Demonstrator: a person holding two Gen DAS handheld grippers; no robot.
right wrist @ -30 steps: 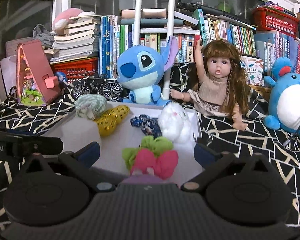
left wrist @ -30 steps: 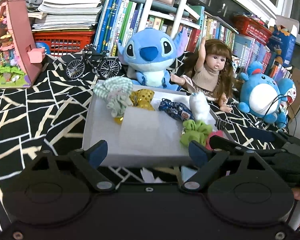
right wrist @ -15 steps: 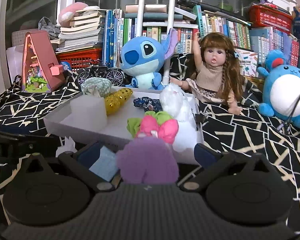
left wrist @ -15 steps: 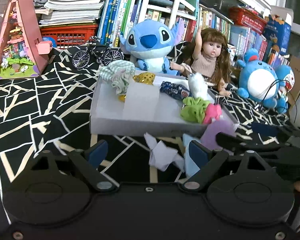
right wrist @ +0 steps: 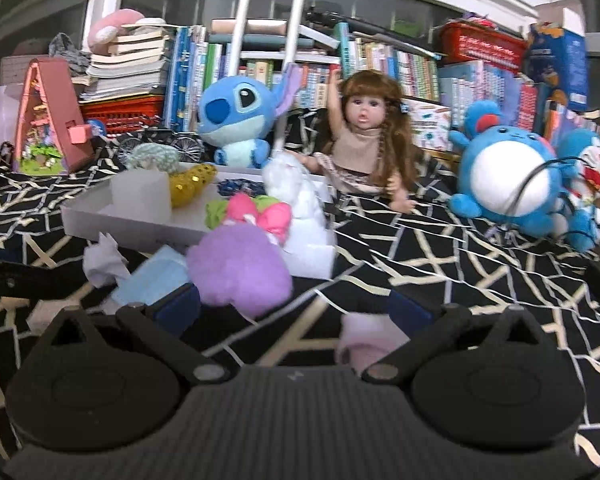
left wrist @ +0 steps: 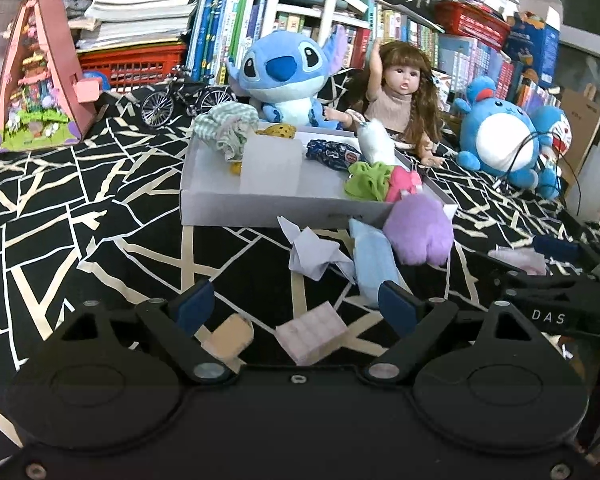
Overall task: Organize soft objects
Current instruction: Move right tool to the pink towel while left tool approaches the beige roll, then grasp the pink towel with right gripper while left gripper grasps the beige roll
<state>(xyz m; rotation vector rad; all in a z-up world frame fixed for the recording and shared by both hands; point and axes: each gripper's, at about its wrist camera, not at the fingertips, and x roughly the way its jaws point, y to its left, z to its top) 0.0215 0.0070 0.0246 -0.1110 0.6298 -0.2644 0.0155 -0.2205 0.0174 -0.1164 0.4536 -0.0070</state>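
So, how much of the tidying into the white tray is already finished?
Partly done. The white tray already holds the green scrunchie and pink bow, among others. Nothing is in hand: left gripper and right gripper are open. Left outside: purple plush, light blue cloth, crumpled white tissue, pink sponge block.

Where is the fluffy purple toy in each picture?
Left wrist view: the fluffy purple toy is right of middle, at the white tray's near right corner.
Right wrist view: the toy is left of middle, low, above the gripper.
Shared landmark: the pink bow just behind it.
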